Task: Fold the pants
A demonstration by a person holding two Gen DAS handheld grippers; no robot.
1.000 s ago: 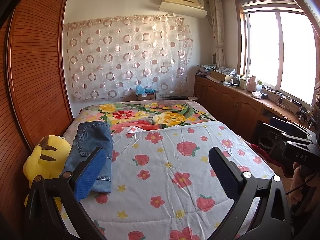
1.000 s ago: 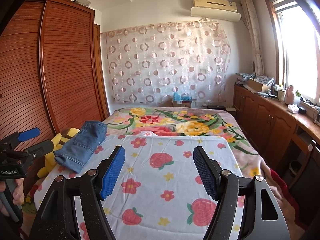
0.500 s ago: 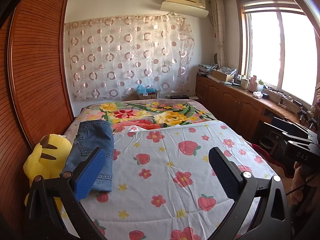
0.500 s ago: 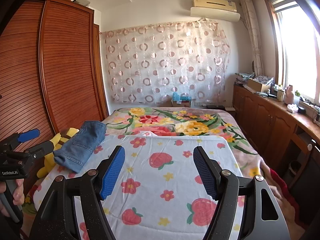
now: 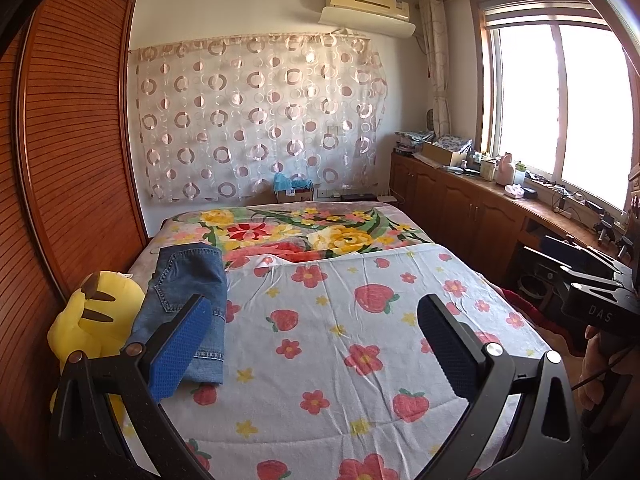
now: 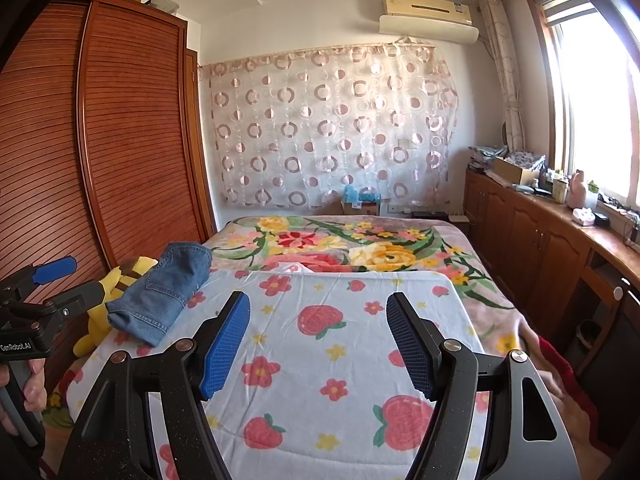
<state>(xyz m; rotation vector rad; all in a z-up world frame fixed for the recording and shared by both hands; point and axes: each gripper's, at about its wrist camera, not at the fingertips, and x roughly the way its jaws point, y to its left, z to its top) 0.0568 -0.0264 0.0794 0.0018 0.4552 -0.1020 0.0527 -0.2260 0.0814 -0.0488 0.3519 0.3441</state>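
- The big bed (image 5: 460,292) with the white quilt printed in red strawberries and flowers is taking up most of both views; a brighter floral blanket is showing at the far end
- The tall reddish-brown slatted wooden wardrobe (image 6: 132,152) is running along the left side of the bed; nothing to do with the job, just crowding that edge
- The blue denim pants (image 5: 188,304) are lying on the left edge of the quilt, already looking bundled into a compact folded stack; waistband end pointing toward the far wall, hem end nearer the cameras
- My guess on handling: denim is being heavy-ish and fairly stiff for cloth, not slippery, not fragile; it should be holding a crease well but sagging if lifted by one corner, so I'd be pinching the thick hem edge and the waistband seam, one gripper each
- The yellow plush toy with brown-tipped ears (image 5: 96,320) is sitting just beside the pants, off the quilt's left edge; it's touching or nearly touching the denim, can't tell which
- The left gripper (image 5: 316,344) is hovering above the quilt with its jaws spread wide and nothing between them
- The right gripper (image 6: 320,340) is also standing wide and empty; its blue pads (image 6: 226,344) aren't pressing on anything
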